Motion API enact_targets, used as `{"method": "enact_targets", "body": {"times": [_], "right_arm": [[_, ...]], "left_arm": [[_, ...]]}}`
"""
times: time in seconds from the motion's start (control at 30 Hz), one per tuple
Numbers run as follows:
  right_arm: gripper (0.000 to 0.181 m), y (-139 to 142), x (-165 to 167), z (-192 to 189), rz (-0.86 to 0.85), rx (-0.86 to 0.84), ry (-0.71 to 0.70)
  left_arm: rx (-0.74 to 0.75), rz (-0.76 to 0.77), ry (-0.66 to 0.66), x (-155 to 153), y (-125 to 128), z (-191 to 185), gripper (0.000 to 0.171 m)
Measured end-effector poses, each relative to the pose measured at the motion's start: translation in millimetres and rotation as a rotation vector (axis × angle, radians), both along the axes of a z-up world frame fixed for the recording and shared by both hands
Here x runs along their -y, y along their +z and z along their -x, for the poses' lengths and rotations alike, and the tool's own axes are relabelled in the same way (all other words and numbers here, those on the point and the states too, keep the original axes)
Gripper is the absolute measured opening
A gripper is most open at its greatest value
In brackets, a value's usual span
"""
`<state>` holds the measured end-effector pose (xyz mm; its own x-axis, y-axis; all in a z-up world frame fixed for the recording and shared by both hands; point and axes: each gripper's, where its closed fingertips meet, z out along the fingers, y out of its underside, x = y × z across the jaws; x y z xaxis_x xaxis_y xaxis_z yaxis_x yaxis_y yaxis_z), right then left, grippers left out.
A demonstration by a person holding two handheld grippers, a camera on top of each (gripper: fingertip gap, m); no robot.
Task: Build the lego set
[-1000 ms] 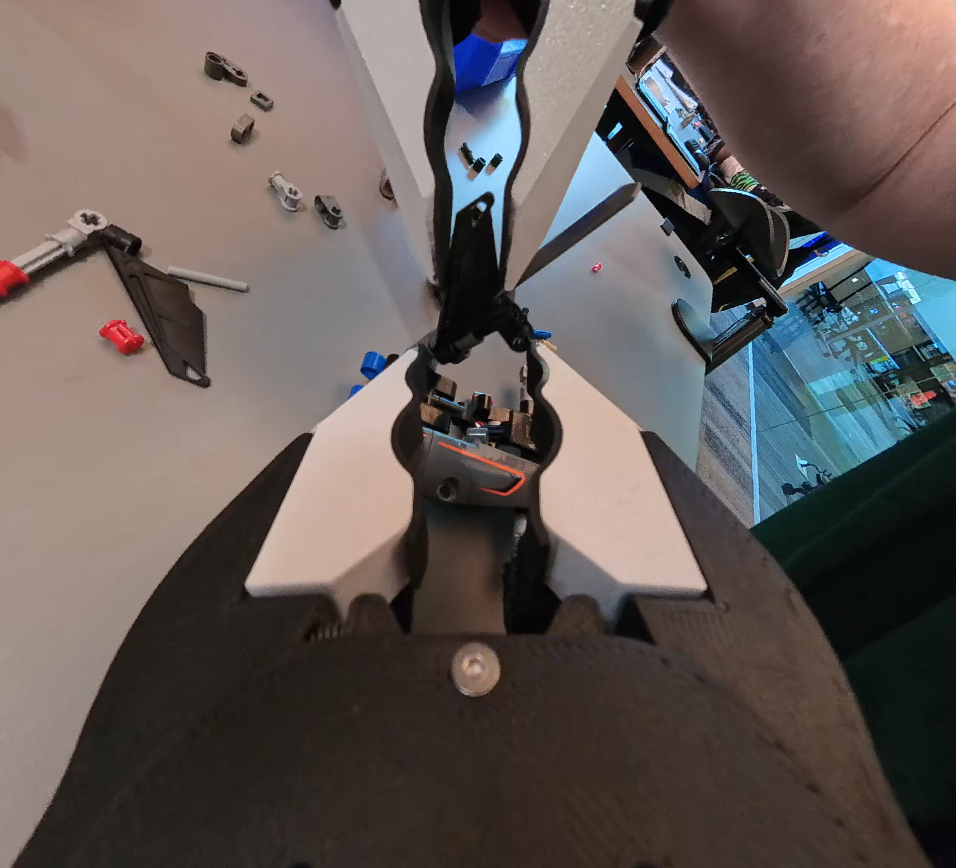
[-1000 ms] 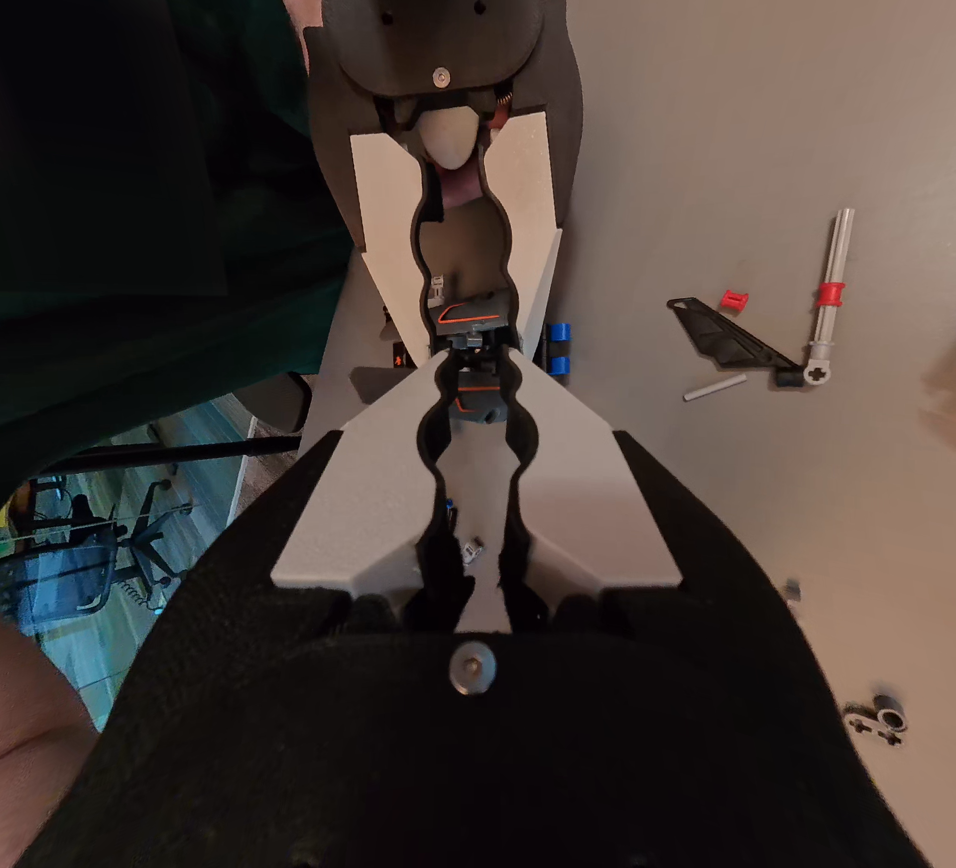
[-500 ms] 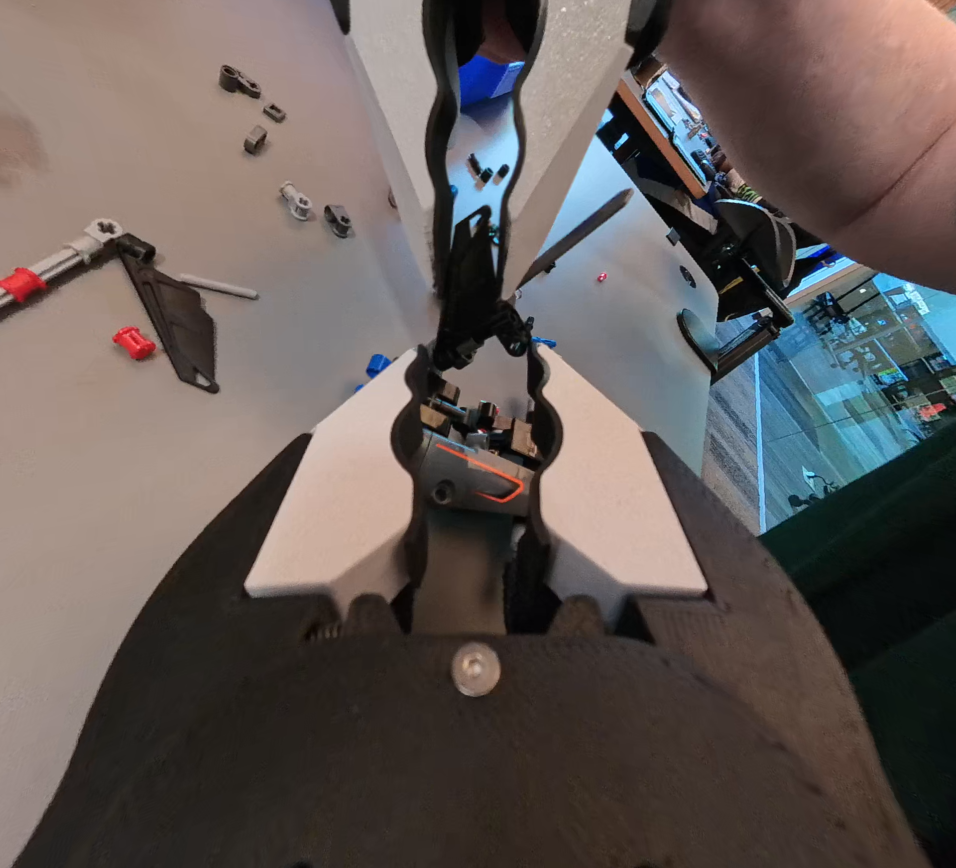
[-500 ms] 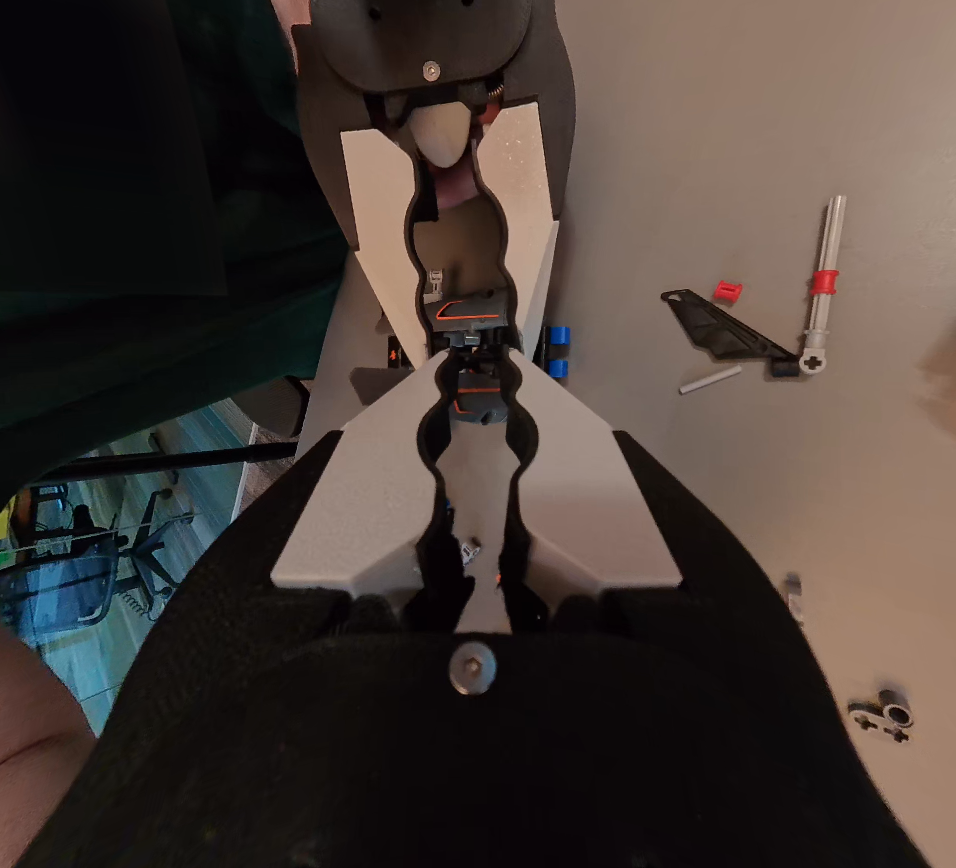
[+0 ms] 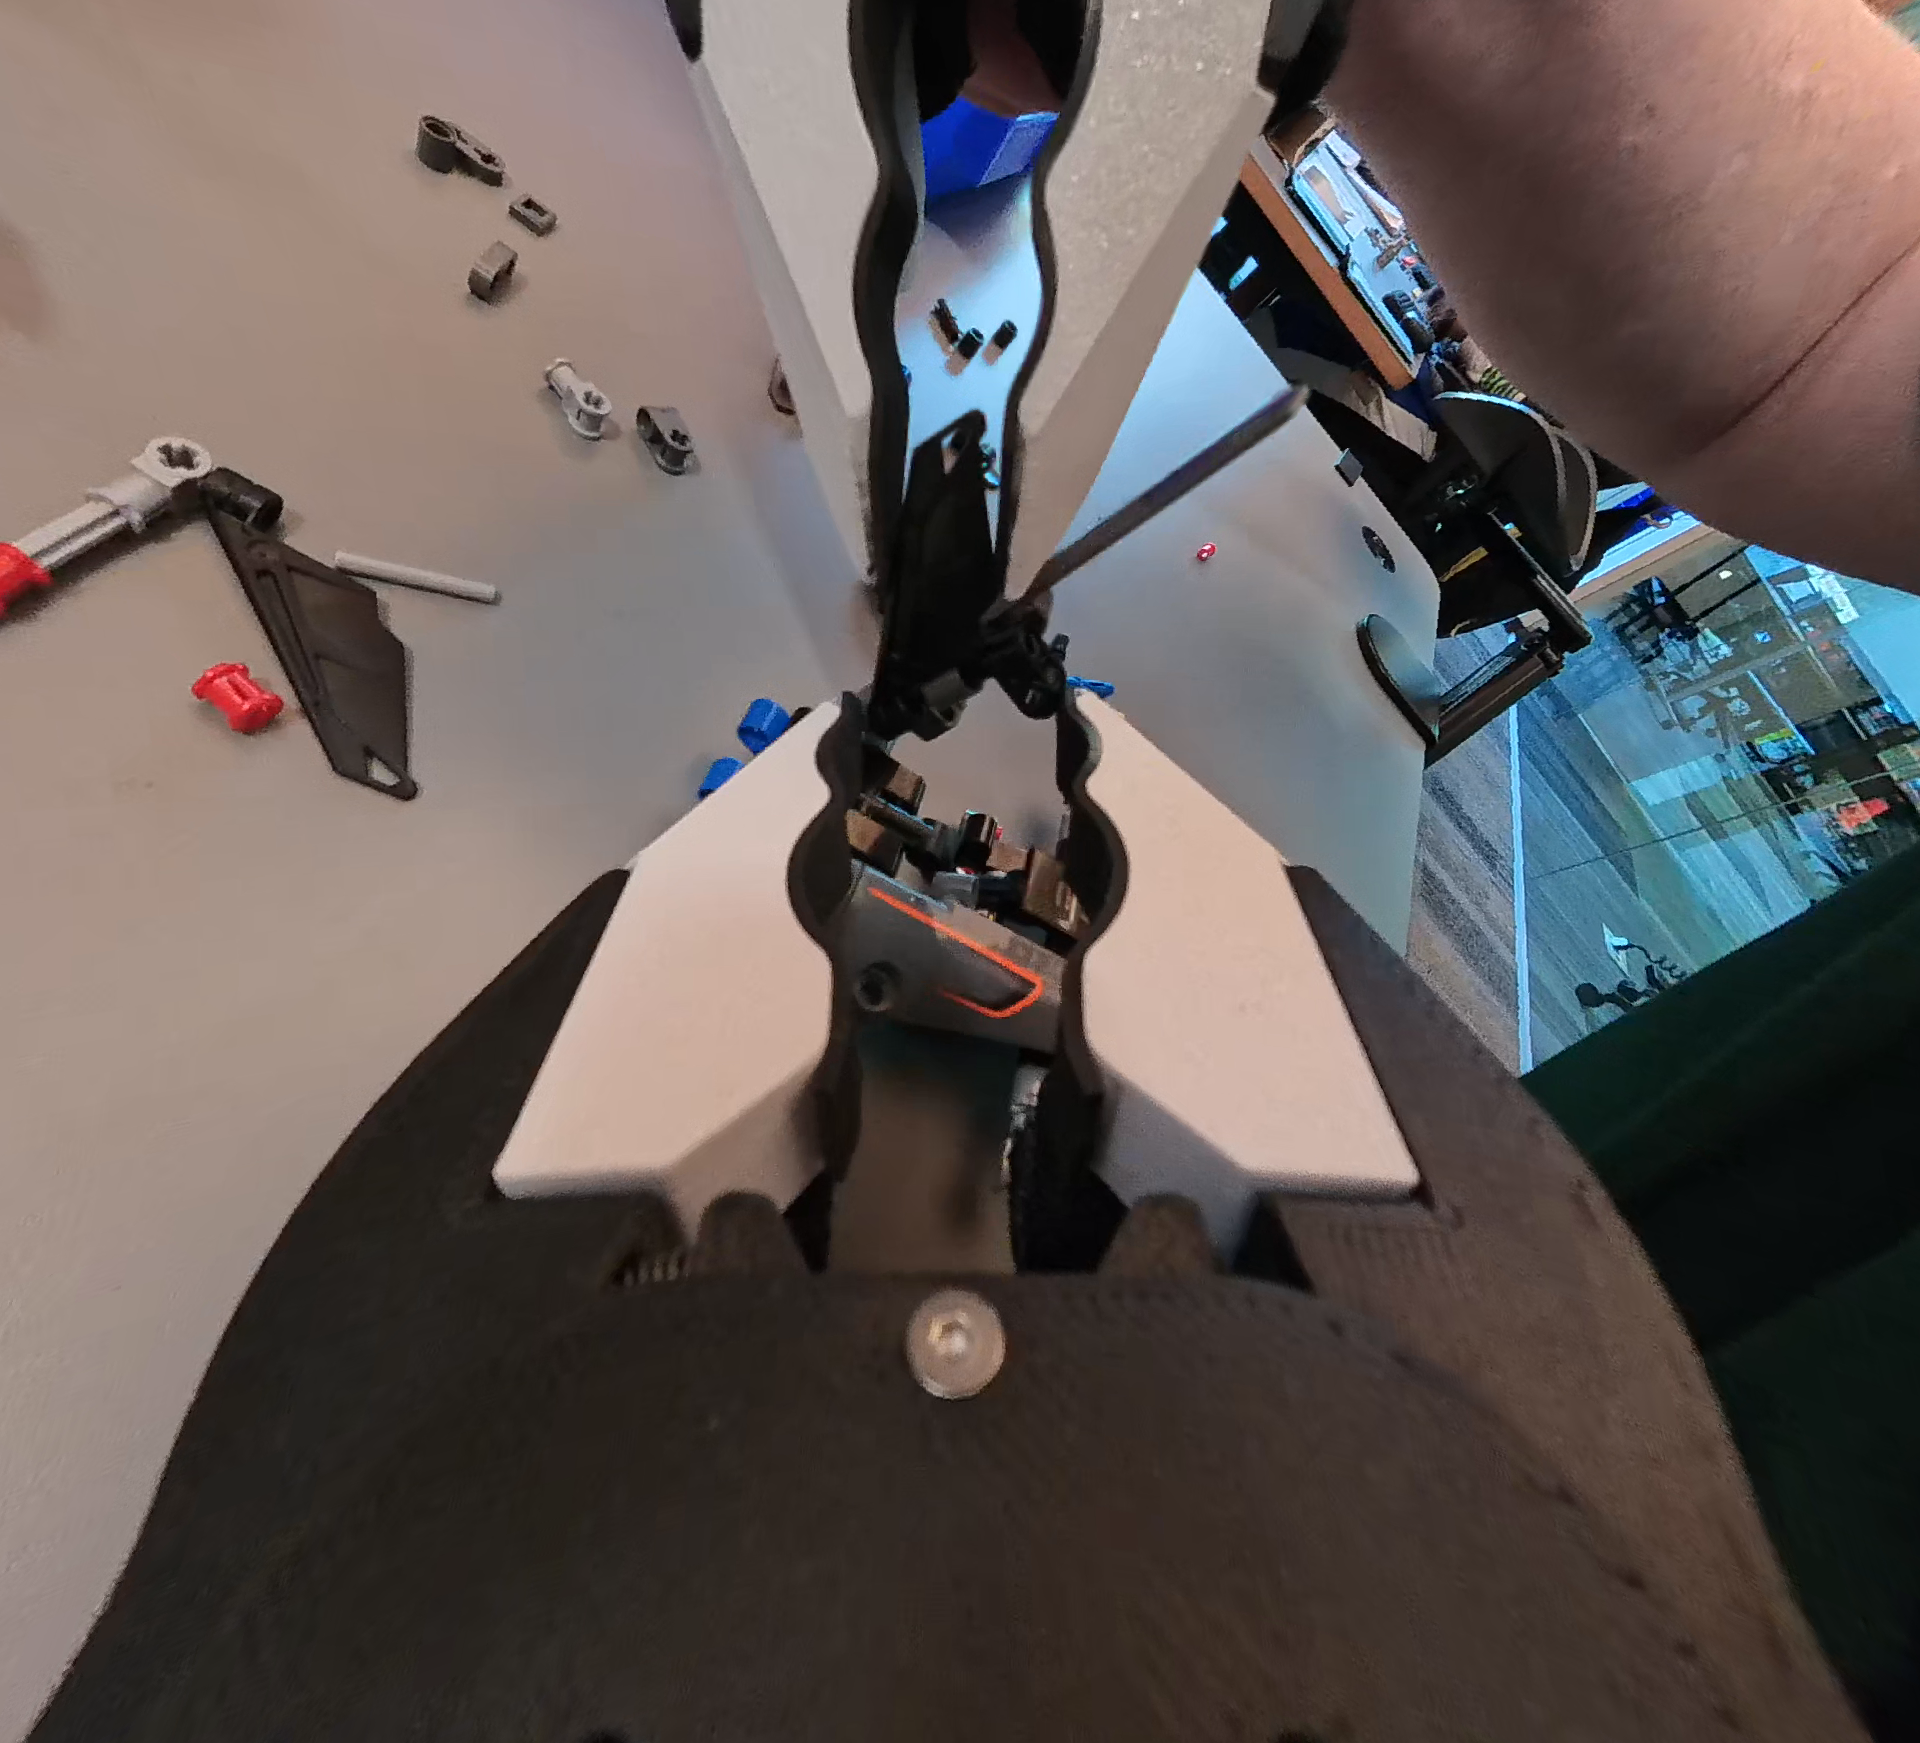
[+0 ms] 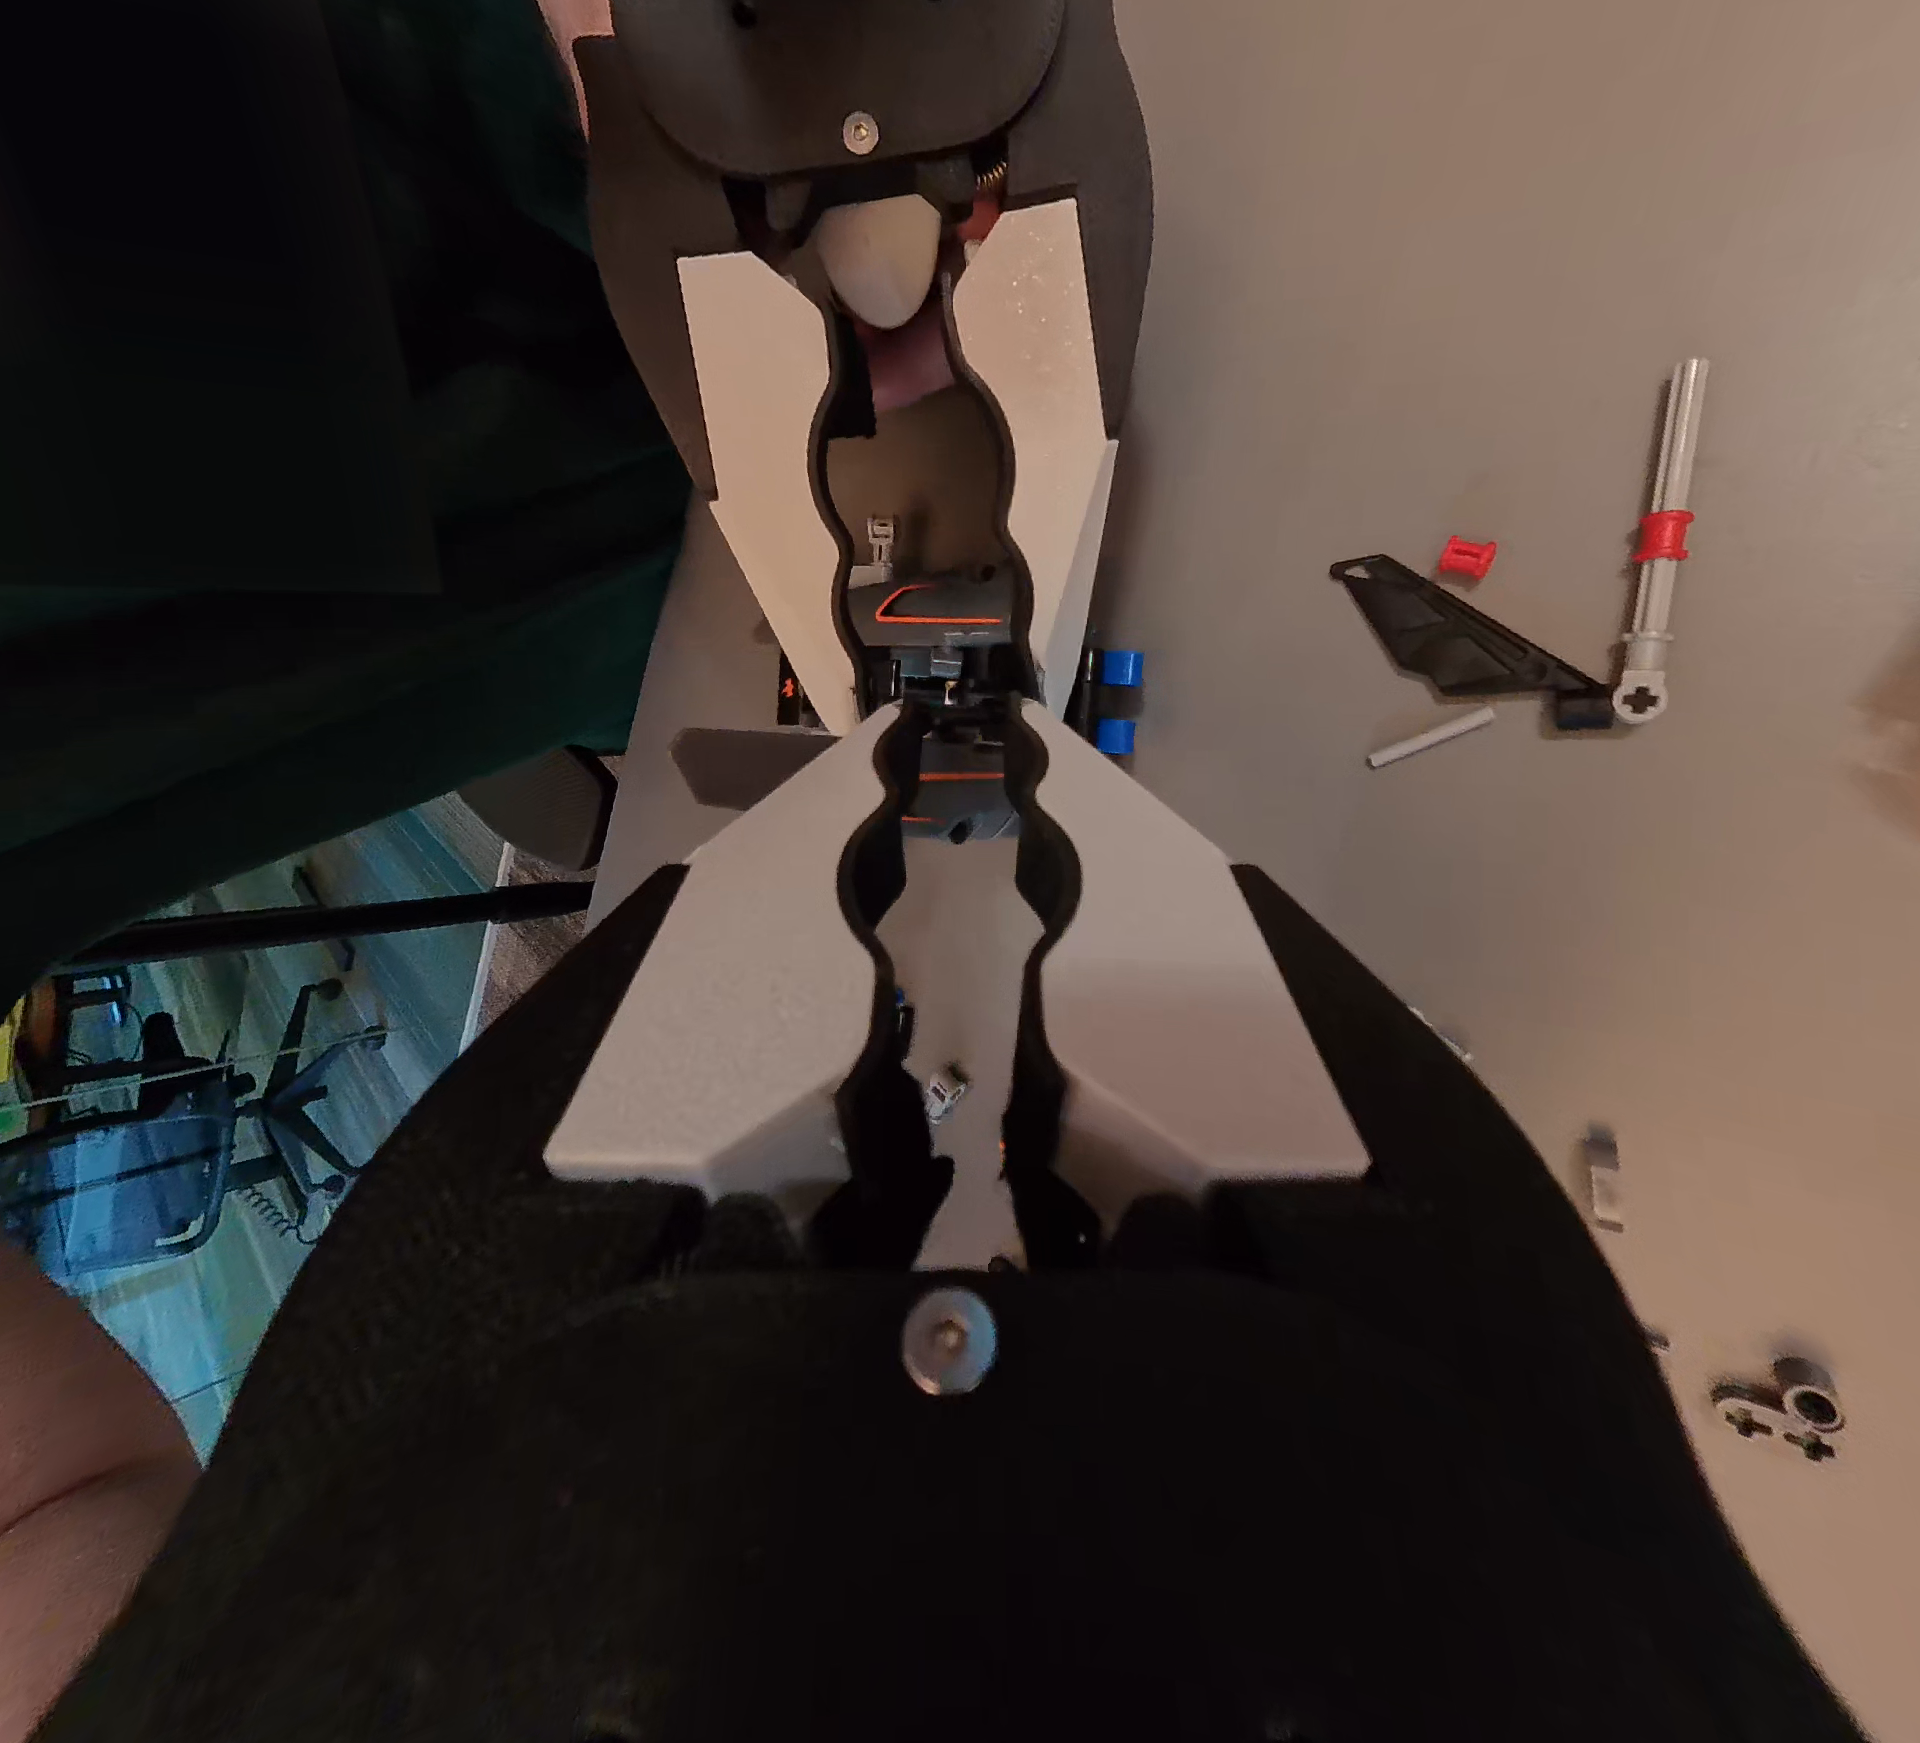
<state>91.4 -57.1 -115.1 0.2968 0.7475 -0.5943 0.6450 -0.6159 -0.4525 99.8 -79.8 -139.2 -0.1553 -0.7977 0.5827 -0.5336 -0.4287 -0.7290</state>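
Left tool (image 5: 956,737): I have it clamped on the half-built grey model (image 5: 951,955) with the orange line, which sits between its two prongs, held above the bench (image 5: 208,966)
Right tool (image 6: 961,727): closed on a black wing panel (image 5: 940,550) that stands up between its prongs in the left wrist view; tips of both tools meet nose to nose
Joint: the panel's lower end touches the black pins at the model's front (image 5: 1023,654); I cannot tell whether it is fully seated
What changed: very little over the last second; the loose parts on the bench have drifted slightly in both views, so I have shifted both tools together by a small amount; the panel and model keep the same pose against each other
Meaning for the task: I judge I am still pressing or aligning this panel, not done with it
Spare parts: a second black panel on a grey rod (image 6: 1475,644), a red bush (image 6: 1465,557), a short grey pin (image 6: 1429,737) and blue pegs (image 6: 1120,696) lie untouched on the bench
Risk: a skewed push could pop the pins loose
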Motion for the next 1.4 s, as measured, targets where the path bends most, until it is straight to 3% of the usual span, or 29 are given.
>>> {"method": "enact_targets", "body": {"times": [0.83, 1.4], "right_arm": [[0.013, -0.6, 4.4, -6.9, 0.009, -0.017, -0.044], [0.013, 1.0, 6.5, -9.7, 0.0, -0.037, -0.056]], "left_arm": [[-0.003, 0.016, -0.021, 5.6, -0.2, -5.6, 0.033], [0.045, 0.107, -0.01, 2.2, 11.9, -3.3, 0.042]]}}
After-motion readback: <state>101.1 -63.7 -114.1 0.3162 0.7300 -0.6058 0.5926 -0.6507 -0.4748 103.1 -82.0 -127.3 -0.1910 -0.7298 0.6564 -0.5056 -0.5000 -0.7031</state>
